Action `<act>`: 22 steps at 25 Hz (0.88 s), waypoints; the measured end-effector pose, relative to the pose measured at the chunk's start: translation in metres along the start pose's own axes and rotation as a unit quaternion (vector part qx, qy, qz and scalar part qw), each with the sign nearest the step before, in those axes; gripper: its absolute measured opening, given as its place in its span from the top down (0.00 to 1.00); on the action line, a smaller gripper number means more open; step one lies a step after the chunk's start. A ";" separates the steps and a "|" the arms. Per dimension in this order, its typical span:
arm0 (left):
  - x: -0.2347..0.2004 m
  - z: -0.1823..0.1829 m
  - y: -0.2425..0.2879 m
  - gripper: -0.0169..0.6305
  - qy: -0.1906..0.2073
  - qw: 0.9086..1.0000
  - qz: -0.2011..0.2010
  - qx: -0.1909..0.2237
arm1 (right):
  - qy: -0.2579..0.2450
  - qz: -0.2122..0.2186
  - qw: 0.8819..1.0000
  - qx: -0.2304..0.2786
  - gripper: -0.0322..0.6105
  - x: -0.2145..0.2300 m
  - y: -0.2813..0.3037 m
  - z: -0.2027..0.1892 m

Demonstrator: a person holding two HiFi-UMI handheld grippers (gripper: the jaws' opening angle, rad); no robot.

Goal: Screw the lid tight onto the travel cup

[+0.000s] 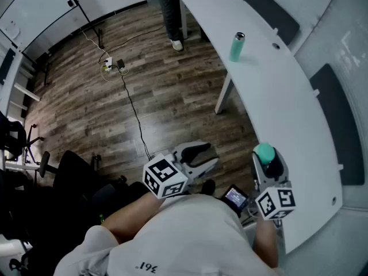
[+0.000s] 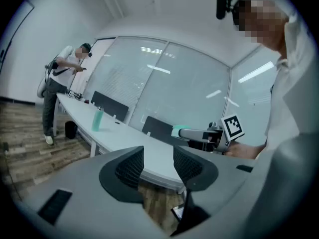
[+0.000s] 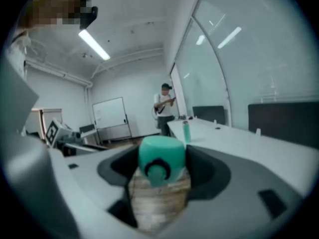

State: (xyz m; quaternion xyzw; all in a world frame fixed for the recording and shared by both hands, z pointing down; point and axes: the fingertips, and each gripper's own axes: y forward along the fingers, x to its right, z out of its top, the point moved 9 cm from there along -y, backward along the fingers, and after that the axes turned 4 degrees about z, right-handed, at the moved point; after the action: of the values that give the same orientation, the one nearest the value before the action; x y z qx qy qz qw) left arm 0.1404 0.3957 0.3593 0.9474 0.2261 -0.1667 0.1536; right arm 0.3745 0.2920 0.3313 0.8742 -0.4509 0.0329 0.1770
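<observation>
The teal travel cup (image 1: pixel 237 46) stands upright, far along the white curved table (image 1: pixel 287 108); it also shows small in the left gripper view (image 2: pixel 98 118) and the right gripper view (image 3: pixel 186 131). My right gripper (image 1: pixel 267 157) is over the table's near edge, shut on the teal lid (image 1: pixel 264 152). In its own view the lid (image 3: pixel 161 156) fills the gap between both pads. My left gripper (image 1: pixel 204 157) hangs over the wooden floor, left of the table, open with nothing between its fingers (image 2: pixel 130 166). From it I see the right gripper (image 2: pixel 199 133) holding the lid (image 2: pixel 178 131).
A person (image 1: pixel 168 10) stands at the table's far end. Cables and a power strip (image 1: pixel 112 66) lie on the floor. Black chairs (image 1: pixel 34 171) crowd the left. A small lit screen (image 1: pixel 236 197) sits at my waist. Dark panels (image 1: pixel 339 125) line the table's far side.
</observation>
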 end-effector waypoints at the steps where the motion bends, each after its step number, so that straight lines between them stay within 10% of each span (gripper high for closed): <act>1: 0.000 0.000 0.000 0.66 0.007 1.000 0.004 -0.001 | -0.007 0.002 1.000 -0.003 0.47 -0.003 0.004 -0.001; 22: -0.029 0.001 -0.019 0.66 -0.030 0.999 0.019 0.014 | 0.026 0.006 1.000 -0.004 0.47 -0.007 0.022 -0.007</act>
State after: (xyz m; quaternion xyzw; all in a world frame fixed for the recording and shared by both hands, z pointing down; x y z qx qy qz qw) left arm 0.1069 0.4003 0.3650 0.9481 0.2015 -0.1949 0.1501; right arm 0.3529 0.2881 0.3421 0.8694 -0.4518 0.0547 0.1922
